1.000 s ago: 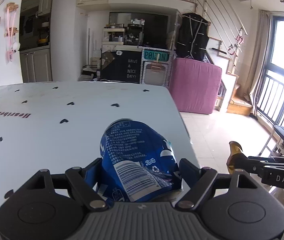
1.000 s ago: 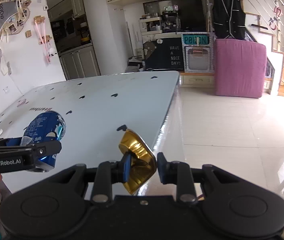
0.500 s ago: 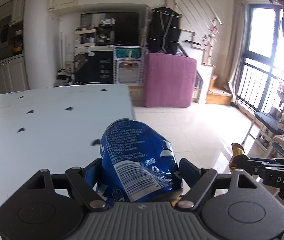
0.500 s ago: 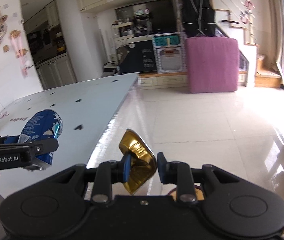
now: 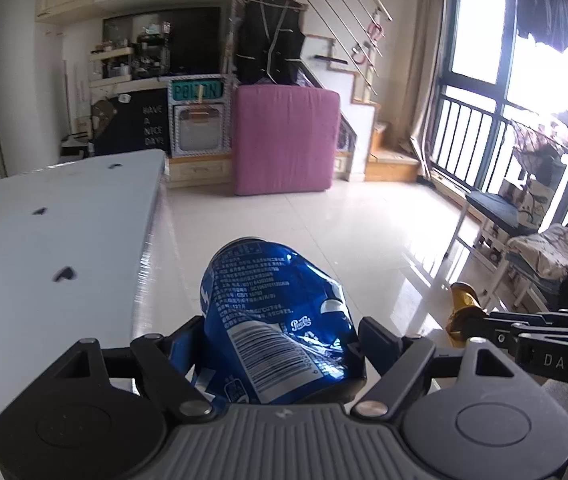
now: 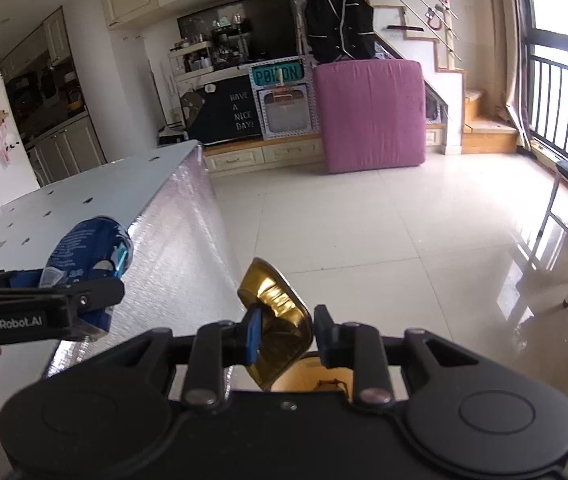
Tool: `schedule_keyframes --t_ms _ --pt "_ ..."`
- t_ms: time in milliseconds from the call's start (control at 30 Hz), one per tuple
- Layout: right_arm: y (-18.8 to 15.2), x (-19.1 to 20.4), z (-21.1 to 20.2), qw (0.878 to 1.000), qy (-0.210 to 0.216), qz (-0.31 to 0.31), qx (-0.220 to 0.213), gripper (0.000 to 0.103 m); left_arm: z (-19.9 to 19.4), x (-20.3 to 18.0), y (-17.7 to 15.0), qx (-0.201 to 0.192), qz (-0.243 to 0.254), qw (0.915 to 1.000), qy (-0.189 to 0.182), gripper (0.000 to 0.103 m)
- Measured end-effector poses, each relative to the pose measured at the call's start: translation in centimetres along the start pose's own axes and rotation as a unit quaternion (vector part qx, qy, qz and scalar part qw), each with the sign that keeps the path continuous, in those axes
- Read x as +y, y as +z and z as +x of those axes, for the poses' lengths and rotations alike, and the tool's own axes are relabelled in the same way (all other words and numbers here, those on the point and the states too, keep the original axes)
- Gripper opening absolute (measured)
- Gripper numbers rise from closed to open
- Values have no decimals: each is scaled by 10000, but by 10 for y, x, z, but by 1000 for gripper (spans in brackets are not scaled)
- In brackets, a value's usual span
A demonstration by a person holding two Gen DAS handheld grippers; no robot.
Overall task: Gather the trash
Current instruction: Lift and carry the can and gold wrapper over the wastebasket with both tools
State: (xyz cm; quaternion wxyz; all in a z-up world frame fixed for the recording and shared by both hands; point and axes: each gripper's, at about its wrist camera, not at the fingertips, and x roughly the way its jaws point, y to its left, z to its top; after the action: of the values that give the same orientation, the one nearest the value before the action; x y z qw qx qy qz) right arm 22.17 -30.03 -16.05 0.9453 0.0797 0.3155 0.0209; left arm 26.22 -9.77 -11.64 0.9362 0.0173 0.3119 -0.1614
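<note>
Two items held: one piece of trash is carried in each gripper, both lifted clear of the table (image 5: 43, 240) and out over the tiled floor (image 5: 324, 232).
Left gripper (image 5: 279, 344): clamped on a crushed blue can (image 5: 271, 316), which is pinched across its dented middle between the two fingers.
Can position: the barcode end is seated deep between the jaws, while the rim end projects forward and upward beyond the fingertips; it is just past the table's edge.
Right gripper (image 6: 284, 332): closed on a crumpled gold wrapper (image 6: 277, 316), which is held upright and tilted left.
Wrapper position: it is gripped near its lower half, with the upper flap standing free above the fingers.
Reason for hold: firm mid-body grips are judged suited to carrying, not placing; both items appear to be in transit toward a bin.
Possible receptacle: a tan opening (image 6: 316, 378) is glimpsed directly below the right gripper, possibly a box or bag, though too little is shown to be certain.
Risk: the thin wrapper may slip if the grip is loosened early.
Task stage: collection is judged under way; disposal is not yet done.
</note>
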Motion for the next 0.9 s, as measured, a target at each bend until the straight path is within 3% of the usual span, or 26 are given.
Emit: schedule_keyframes --t_ms 400,900 --pt "-25 -52 32 9984 -252 272 423 28 65 -35 -24 570 111 9982 -122 82" --pt "-59 -80 128 9913 -270 409 1219 28 169 -24 -68 1427 -115 9897 -69 82"
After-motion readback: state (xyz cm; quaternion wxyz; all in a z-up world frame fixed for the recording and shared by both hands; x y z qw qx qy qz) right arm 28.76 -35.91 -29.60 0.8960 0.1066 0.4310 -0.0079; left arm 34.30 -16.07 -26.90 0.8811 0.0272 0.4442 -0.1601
